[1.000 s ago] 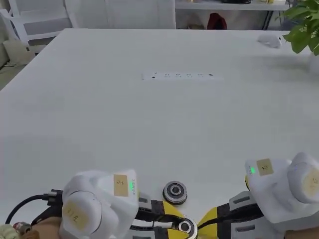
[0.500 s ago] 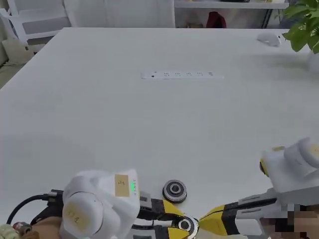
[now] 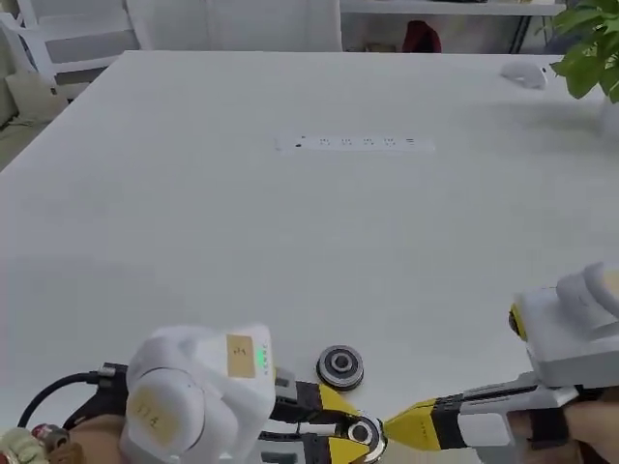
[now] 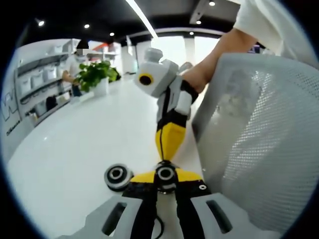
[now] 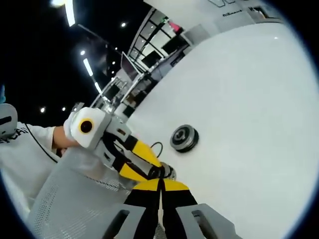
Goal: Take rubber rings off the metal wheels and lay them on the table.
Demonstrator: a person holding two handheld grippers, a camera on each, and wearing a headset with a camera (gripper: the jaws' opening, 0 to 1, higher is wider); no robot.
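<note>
**Head view:** at 6 o'clock the left tool (image 3: 353,432) is clamped on a metal wheel (image 3: 365,436). The right tool (image 3: 395,427) comes in from 3 o'clock, its yellow tip against that wheel's rim. A second wheel (image 3: 340,364) lies flat on the tabletop (image 3: 290,242), just at 12 o'clock of the held one.

**Left gripper view:** its jaws grip the metal wheel from both sides. The second wheel sits at 9 o'clock and a mesh chair (image 4: 254,129) at 3 o'clock.

**Right gripper view:** its jaws are pressed together at the held wheel's edge. I cannot tell whether rubber is pinched between them.

No rubber ring lies free on the tabletop, and the second wheel's dark outer band looks still on. Judging by that, the work is at its start, with both rings left to remove.
</note>
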